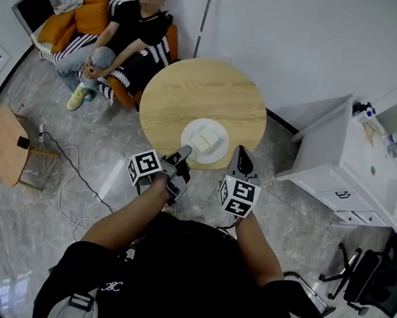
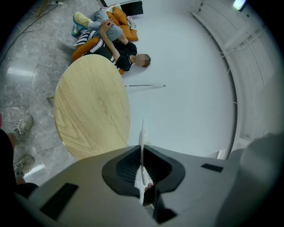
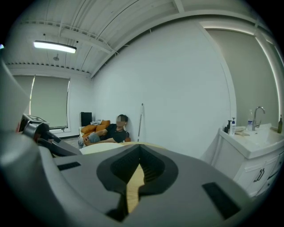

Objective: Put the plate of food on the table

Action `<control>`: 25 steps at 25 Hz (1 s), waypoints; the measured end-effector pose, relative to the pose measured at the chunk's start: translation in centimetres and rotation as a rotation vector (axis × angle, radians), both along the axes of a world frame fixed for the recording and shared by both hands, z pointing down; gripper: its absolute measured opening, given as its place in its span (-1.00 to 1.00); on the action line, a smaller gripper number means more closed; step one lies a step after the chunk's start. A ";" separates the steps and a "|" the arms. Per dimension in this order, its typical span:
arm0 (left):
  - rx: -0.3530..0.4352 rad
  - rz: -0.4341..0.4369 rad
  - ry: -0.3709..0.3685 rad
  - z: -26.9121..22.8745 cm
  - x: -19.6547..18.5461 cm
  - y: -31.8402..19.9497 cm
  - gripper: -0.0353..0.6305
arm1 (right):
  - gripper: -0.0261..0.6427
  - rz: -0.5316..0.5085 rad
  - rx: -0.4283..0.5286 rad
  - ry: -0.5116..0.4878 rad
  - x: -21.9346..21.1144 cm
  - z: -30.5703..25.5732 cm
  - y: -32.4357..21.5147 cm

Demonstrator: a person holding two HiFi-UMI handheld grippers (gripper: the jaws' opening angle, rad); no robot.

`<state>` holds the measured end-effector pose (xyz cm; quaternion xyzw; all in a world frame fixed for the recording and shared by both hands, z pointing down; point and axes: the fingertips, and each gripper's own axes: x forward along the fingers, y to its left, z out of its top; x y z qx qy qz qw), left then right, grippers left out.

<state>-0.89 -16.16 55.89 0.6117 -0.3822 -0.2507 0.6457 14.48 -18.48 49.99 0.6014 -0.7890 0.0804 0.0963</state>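
A white plate with pale cubes of food on it lies over the near edge of the round wooden table. My left gripper is shut on the plate's near rim. In the left gripper view the plate shows edge-on as a thin white line between the jaws, with the table to its left. I cannot tell whether the plate rests on the tabletop. My right gripper hovers just right of the plate, shut and holding nothing. Its own view looks level across the table.
A person sits on an orange sofa against the wall beyond the table. A white sink cabinet stands to the right, a small wooden side table to the left with a cable on the floor, and an office chair at lower right.
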 end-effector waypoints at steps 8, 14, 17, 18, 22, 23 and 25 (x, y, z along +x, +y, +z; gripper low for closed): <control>0.003 0.034 -0.001 -0.1 -2.0 -3.9 -0.83 | -0.91 0.016 0.008 0.008 -2.4 -0.5 -3.6; 0.001 0.075 0.007 0.1 -3.1 -6.2 -0.83 | -0.91 0.038 0.011 0.012 -3.8 -0.7 -5.4; -0.002 0.099 0.014 0.2 -3.6 -7.0 -0.83 | -0.91 0.054 0.009 0.015 -4.5 -0.7 -6.1; -0.003 0.106 0.015 0.2 -3.8 -7.3 -0.83 | -0.91 0.059 0.009 0.015 -4.8 -0.7 -6.4; -0.001 0.138 0.015 0.5 -4.8 -8.5 -0.83 | -0.91 0.079 0.010 0.018 -6.1 -0.6 -7.2; 0.001 0.148 0.015 0.5 -5.1 -8.7 -0.83 | -0.91 0.084 0.010 0.018 -6.4 -0.6 -7.4; -0.001 0.167 0.013 0.6 -5.5 -9.2 -0.83 | -0.91 0.097 0.011 0.020 -7.0 -0.6 -7.7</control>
